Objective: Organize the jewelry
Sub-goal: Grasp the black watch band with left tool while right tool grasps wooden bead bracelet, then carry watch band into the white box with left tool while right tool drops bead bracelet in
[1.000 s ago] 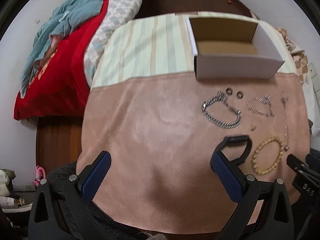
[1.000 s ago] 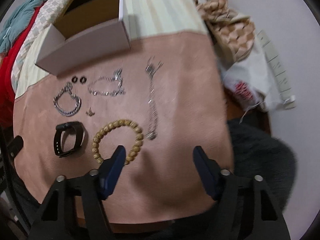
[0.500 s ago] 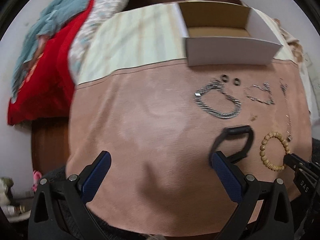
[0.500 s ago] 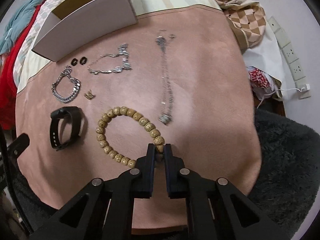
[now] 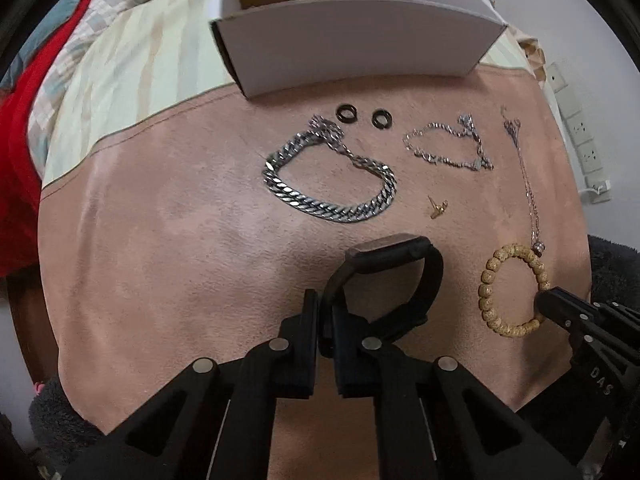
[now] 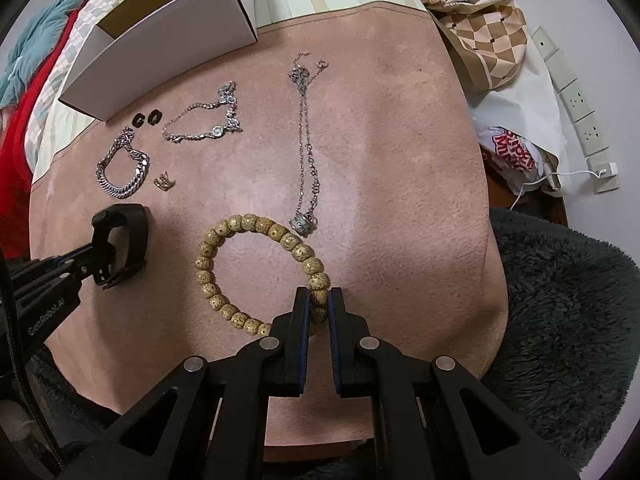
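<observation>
My left gripper (image 5: 326, 316) is shut on the near strap of a black wristband (image 5: 394, 276), which rests on the pink cloth (image 5: 180, 240). My right gripper (image 6: 319, 308) is shut on the near side of a tan bead bracelet (image 6: 224, 240) lying on the cloth. That bracelet also shows in the left wrist view (image 5: 490, 284). Farther off lie a heavy silver chain bracelet (image 5: 328, 184), two black rings (image 5: 362, 116), a thin jewelled bracelet (image 5: 448, 144), a small gold piece (image 5: 437, 207) and a long thin necklace (image 6: 306, 148). An open white cardboard box (image 5: 352, 44) stands behind them.
A striped cloth (image 5: 132, 68) covers the far part of the surface. A red and teal blanket (image 5: 16, 120) lies at the left. A checked cloth (image 6: 480, 28), a white plastic bag (image 6: 516, 148) and a power strip (image 6: 576, 108) lie at the right. A dark fuzzy throw (image 6: 568, 320) lies near right.
My left gripper moved forward and shut on the black wristband's strap. My right gripper, shut on the bead bracelet half a second ago, holds it still, a little closer in.
</observation>
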`<act>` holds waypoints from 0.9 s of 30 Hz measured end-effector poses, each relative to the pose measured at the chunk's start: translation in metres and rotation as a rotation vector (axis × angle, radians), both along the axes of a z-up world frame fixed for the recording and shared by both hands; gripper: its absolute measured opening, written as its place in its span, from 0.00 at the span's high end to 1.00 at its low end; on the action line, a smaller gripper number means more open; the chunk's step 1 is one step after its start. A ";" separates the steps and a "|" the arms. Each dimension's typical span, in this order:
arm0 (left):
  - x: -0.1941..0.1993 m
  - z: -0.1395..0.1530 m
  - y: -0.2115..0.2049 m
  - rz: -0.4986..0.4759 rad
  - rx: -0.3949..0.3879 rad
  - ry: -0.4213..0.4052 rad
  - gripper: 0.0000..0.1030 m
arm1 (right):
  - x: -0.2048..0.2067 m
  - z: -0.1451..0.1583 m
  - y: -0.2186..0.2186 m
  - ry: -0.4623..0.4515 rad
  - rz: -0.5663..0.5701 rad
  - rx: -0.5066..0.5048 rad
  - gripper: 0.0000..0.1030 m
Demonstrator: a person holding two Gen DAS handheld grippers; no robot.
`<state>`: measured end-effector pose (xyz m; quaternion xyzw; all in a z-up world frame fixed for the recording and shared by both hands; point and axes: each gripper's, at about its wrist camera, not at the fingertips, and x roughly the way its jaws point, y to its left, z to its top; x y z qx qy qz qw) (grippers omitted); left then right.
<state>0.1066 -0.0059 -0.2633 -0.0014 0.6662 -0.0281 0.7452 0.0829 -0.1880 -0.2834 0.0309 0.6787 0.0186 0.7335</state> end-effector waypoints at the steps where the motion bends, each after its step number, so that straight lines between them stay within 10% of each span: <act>1: -0.002 0.001 0.001 0.006 0.000 -0.008 0.97 | 0.000 0.003 -0.001 -0.009 0.000 0.008 0.91; 15: -0.012 0.072 0.041 0.078 -0.074 -0.129 0.99 | 0.021 0.080 0.023 -0.135 0.065 0.159 0.91; 27: 0.078 0.133 0.052 0.119 -0.118 -0.286 0.99 | 0.106 0.189 0.053 -0.338 0.183 0.214 0.91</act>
